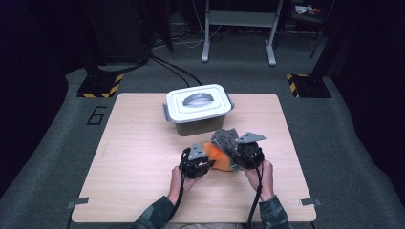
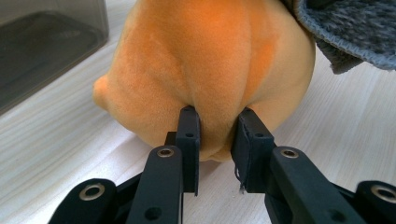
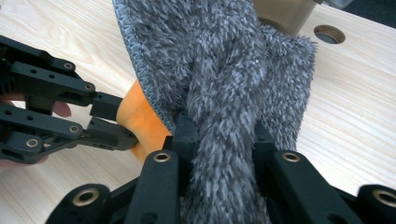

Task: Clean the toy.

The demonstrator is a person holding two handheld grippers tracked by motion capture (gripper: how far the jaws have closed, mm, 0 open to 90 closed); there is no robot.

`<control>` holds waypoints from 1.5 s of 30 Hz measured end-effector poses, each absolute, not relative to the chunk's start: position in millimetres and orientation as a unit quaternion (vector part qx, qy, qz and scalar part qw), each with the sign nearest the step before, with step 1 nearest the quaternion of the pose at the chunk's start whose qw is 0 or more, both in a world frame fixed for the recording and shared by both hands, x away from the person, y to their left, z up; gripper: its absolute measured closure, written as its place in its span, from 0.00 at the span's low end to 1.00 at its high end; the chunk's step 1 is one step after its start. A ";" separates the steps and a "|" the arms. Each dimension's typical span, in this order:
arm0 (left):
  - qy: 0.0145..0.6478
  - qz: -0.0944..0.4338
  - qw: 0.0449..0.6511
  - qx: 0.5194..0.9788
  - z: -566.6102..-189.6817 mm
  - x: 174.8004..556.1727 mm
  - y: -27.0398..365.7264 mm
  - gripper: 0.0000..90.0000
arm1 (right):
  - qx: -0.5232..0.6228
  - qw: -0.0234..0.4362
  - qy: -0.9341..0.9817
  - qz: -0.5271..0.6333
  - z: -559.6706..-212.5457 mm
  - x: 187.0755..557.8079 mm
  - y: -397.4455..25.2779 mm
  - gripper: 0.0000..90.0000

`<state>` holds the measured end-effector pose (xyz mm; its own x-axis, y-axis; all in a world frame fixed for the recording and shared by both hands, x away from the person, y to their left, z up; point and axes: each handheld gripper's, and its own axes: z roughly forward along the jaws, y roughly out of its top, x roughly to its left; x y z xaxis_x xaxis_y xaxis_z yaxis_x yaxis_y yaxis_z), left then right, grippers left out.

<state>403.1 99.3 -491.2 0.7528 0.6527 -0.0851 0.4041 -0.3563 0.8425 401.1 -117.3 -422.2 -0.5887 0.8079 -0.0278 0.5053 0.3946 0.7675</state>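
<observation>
Here, orange plush (image 2: pixel 210 70) pinched in left claw (image 2: pixel 215 128); grey cloth (image 3: pixel 224 84) clamped in right claw (image 3: pixel 219 135).

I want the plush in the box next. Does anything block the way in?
Yes: the white lid sits on the box. On the plush, held by the left tongs, lies a grey cloth gripped by the right tongs.

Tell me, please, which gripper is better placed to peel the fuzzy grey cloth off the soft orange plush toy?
The right gripper: its jaws already pinch a fold of the fuzzy grey cloth. The left gripper clamps the soft orange plush toy, anchoring it on the wooden table.
</observation>
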 end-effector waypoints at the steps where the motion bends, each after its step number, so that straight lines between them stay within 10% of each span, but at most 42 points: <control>1: 0.325 0.133 0.465 0.813 -491.3 403.1 99.2 0.82 | 0.409 0.203 0.808 0.372 -423.0 401.1 -119.2 0.80; 33: 0.326 0.135 0.462 0.814 -495.0 402.9 103.2 0.81 | 0.522 0.159 0.787 0.287 -501.3 430.2 -172.2 0.79; 45: 0.330 0.129 0.466 0.811 -496.4 405.1 103.4 0.81 | 0.516 0.199 0.766 0.329 -462.4 410.2 -175.6 0.80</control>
<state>405.1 103.4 -496.4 0.7490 0.6552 -0.0985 0.4153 -0.3485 0.8403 410.2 -175.6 -462.4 -0.3889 0.9206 0.0343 0.6590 0.2520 0.7087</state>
